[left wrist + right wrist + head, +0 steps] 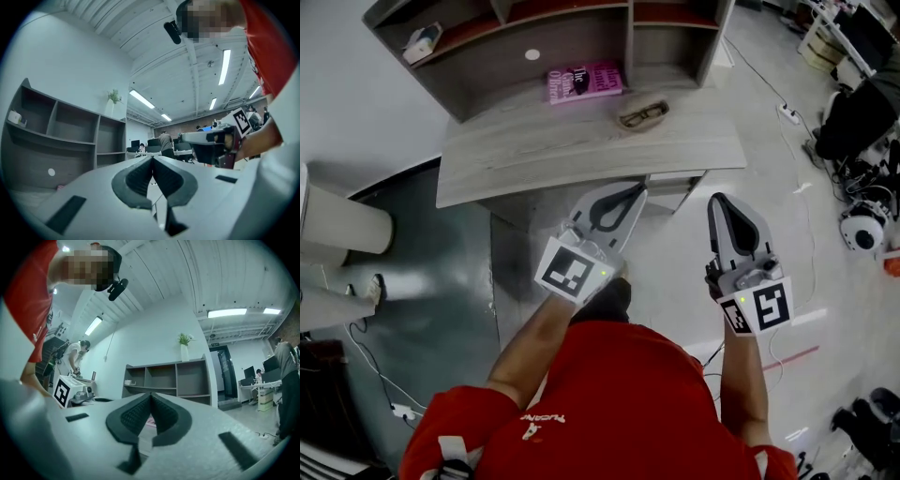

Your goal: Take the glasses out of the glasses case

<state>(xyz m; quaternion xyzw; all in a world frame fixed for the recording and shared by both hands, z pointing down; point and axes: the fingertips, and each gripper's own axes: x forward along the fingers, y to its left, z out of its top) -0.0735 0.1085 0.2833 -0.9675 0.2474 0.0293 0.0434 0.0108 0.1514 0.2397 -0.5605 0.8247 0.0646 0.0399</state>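
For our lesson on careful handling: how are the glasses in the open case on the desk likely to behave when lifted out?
The glasses look thin-framed, so probably light and fragile. They lie in the shallow open case, which may slide on the smooth desk.

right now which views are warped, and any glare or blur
Head view: sharp, even light, mild wide-angle bend; the case on the desk reads clearly. Left gripper view: heavy fisheye, black corners, ceiling lights blown out. Right gripper view: same fisheye, bright ceiling strip.
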